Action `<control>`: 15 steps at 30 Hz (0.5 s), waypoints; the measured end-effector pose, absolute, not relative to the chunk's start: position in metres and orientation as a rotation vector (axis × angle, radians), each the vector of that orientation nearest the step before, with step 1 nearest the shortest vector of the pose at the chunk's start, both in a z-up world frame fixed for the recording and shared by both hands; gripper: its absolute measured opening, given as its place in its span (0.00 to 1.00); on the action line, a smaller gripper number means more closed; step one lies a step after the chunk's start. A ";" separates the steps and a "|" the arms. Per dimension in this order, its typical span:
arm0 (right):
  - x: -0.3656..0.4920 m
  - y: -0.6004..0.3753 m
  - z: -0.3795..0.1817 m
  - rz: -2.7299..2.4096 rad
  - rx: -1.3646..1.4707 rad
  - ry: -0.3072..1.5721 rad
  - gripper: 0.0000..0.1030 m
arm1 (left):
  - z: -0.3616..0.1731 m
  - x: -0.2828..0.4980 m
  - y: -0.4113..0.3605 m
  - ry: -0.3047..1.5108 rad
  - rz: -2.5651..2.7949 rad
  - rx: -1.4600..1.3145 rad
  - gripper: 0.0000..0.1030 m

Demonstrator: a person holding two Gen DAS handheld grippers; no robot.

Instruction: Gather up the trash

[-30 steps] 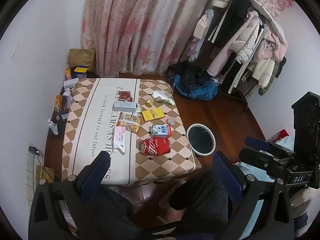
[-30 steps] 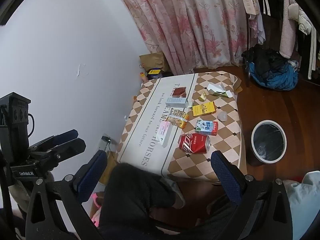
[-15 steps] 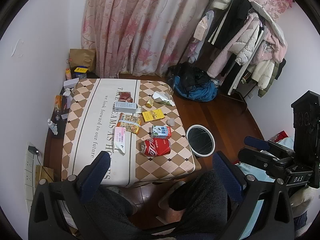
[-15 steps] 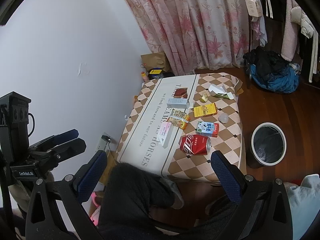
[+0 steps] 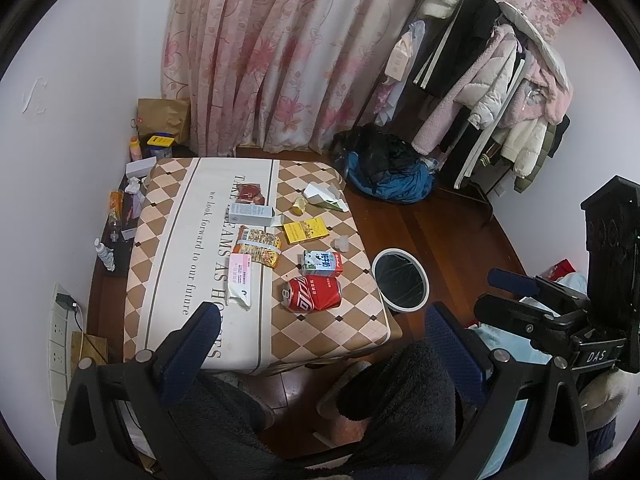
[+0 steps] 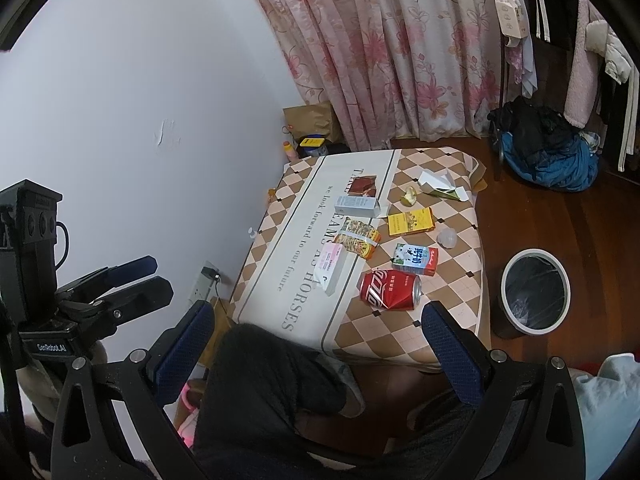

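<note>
Left gripper (image 5: 320, 340): I see its fingers spread wide with nothing between them, held high above the near edge of the table (image 5: 168, 240).
Right gripper (image 6: 316, 344): also wide apart and empty; its base is cut off by the frame.
Trash: the dented red can (image 5: 313, 293) lies on its side near the table's front, the milk carton (image 5: 322, 263) just behind it, the yellow box (image 5: 305, 231) further back.
Bin (image 5: 400, 281): on the floor beside the table; the black liner hides the inside from me.
Hard to read: small pale lump (image 6: 447, 237) near the table's edge, I cannot tell what it is.
Hidden: my dark-trousered legs (image 6: 272, 380) cover the floor under the table.
</note>
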State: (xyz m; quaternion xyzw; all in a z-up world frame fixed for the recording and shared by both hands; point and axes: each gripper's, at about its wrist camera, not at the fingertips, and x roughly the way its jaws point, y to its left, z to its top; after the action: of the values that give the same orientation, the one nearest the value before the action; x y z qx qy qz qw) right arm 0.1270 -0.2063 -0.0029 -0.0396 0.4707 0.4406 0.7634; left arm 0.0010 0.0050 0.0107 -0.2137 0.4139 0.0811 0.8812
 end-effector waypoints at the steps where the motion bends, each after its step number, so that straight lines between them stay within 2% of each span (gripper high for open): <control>1: 0.127 -0.206 -0.003 0.958 -0.087 1.023 1.00 | 0.010 0.001 0.005 0.861 0.169 -0.446 1.00; 15: 0.128 -0.204 -0.002 0.957 -0.091 1.020 1.00 | 0.010 0.000 0.004 0.858 0.169 -0.444 1.00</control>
State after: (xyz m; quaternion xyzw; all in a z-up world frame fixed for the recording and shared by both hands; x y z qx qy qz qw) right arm 0.1277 -0.2038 -0.0016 -0.0416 0.4693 0.4402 0.7643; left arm 0.0001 0.0042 0.0101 -0.2131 0.4119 0.0814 0.8822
